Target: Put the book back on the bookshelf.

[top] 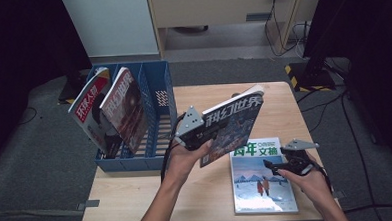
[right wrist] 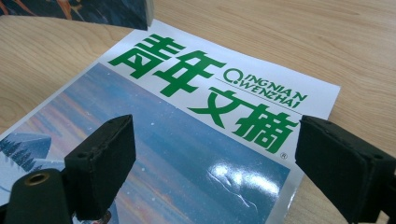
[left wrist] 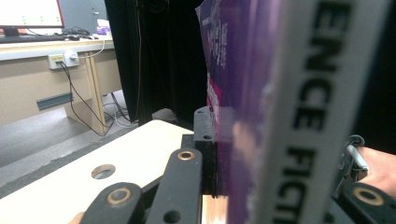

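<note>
My left gripper (top: pixel 207 135) is shut on the lower edge of a dark magazine (top: pixel 237 121) with white Chinese title letters, and holds it tilted up above the middle of the wooden table (top: pixel 137 193). In the left gripper view the magazine's spine and purple back cover (left wrist: pixel 289 93) stand between the black jaws of the left gripper (left wrist: pixel 261 154). A second magazine (top: pixel 260 188), with a green title and a snowy blue cover, lies flat at the front right. My right gripper (top: pixel 274 166) hovers open just over it, and the right gripper view has the cover (right wrist: pixel 196 93) below the spread pads of that gripper (right wrist: pixel 215 158).
A blue slotted file rack (top: pixel 155 92) stands at the table's back left. Two magazines (top: pixel 91 110) (top: pixel 126 106) lean in its left compartments, and its right compartment is bare. Cables and a black stand (top: pixel 312 70) are on the floor behind the table.
</note>
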The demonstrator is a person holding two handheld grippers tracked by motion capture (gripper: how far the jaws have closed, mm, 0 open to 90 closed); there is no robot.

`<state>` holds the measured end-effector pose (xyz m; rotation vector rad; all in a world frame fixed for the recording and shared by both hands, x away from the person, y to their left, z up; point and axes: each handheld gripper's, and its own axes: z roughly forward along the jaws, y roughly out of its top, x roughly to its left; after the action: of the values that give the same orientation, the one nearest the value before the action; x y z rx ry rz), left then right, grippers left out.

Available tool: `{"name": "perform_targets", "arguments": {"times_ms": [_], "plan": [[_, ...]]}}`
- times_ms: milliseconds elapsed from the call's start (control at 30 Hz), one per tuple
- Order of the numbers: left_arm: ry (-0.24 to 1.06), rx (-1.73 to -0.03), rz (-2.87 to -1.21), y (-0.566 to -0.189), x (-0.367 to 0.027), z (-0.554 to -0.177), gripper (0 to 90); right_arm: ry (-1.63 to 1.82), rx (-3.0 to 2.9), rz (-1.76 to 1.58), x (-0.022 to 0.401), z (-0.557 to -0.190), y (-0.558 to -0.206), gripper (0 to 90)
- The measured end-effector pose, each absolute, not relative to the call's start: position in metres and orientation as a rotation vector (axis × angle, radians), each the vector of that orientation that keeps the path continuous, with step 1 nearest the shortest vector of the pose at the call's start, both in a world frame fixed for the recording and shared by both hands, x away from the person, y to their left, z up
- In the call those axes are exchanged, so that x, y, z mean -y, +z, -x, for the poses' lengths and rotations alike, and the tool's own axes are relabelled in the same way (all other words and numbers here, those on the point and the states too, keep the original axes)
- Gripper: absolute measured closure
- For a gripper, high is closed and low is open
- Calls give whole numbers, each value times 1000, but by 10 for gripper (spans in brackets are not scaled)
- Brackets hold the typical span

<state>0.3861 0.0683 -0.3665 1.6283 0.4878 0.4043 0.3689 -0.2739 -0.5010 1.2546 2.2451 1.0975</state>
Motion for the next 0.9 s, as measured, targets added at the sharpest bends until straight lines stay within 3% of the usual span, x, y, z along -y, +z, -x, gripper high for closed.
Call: {"name": "perform_targets", "arguments": {"times_ms": [900], "plan": [[464, -530, -1593, -348, -112, -381, 825, 1090, -2233, -1276, 276, -369, -502, 133]]}}
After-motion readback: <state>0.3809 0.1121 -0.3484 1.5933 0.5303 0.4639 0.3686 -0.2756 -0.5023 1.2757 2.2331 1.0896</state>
